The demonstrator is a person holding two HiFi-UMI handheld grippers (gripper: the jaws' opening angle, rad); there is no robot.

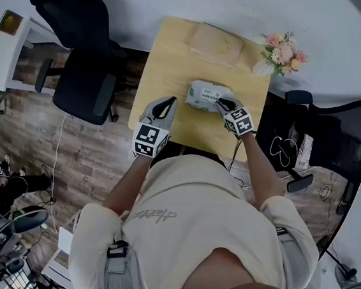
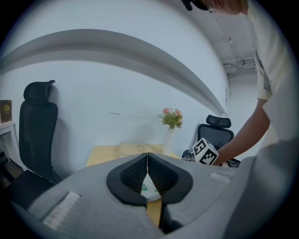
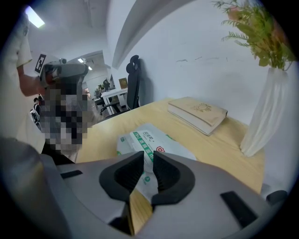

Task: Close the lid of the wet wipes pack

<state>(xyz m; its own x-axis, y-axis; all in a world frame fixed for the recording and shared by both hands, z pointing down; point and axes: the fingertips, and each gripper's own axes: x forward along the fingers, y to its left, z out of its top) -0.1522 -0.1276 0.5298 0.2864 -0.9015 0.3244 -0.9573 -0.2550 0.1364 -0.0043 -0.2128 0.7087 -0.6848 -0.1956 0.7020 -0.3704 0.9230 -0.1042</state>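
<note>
The wet wipes pack (image 1: 206, 95), white with a green-printed label, lies flat on the light wood table (image 1: 166, 65) near its front edge. I cannot make out how its lid stands. My left gripper (image 1: 172, 100) hovers just left of the pack, its tips touching and empty; in the left gripper view (image 2: 147, 156) a bit of the pack (image 2: 150, 187) shows below the jaws. My right gripper (image 1: 220, 102) is at the pack's near right corner. In the right gripper view (image 3: 148, 156) its jaws are drawn to a narrow slit over the pack (image 3: 154, 142), with nothing between them.
A tan book (image 1: 215, 43) lies at the table's far side. A white vase of flowers (image 1: 280, 52) stands at the far right corner. Black office chairs stand left (image 1: 88, 60) and right (image 1: 333, 131) of the table. Cables hang near the right chair.
</note>
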